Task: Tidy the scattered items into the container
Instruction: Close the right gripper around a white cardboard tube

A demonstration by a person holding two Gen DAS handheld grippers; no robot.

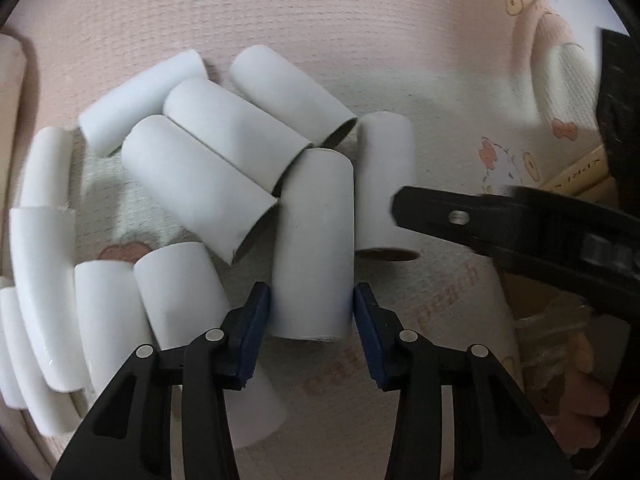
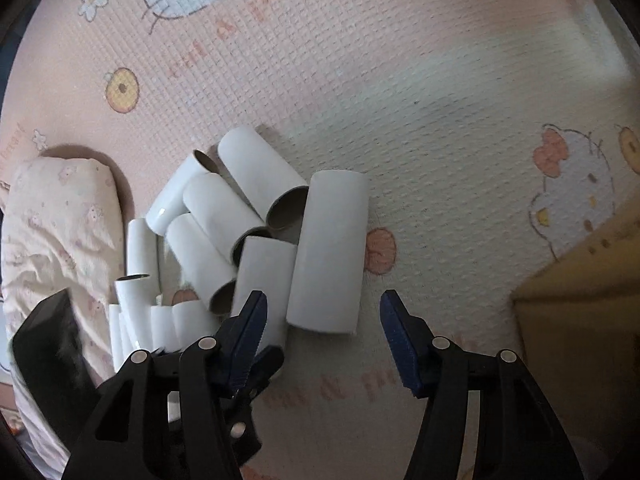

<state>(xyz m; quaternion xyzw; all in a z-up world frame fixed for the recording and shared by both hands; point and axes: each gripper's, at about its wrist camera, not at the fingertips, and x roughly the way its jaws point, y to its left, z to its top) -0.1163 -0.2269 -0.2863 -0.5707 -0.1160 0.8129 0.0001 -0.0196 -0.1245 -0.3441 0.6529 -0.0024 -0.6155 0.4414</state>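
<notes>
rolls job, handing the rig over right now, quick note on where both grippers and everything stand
Left gripper: open, fingers either side of one upright-lying cardboard roll, not yet closed on it.
Right gripper: open, empty, hovering at the pile's near edge by the outermost roll.
Rolls: all in a loose heap on the pink mat.
Cardboard box sits to the right; its inside is out of view.
Left to do: grasp and carry the rolls over.

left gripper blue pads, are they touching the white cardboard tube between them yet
Cannot tell. In the left wrist view the left gripper straddles the white cardboard tube, pads at its edges, no plain gap or contact.
</notes>
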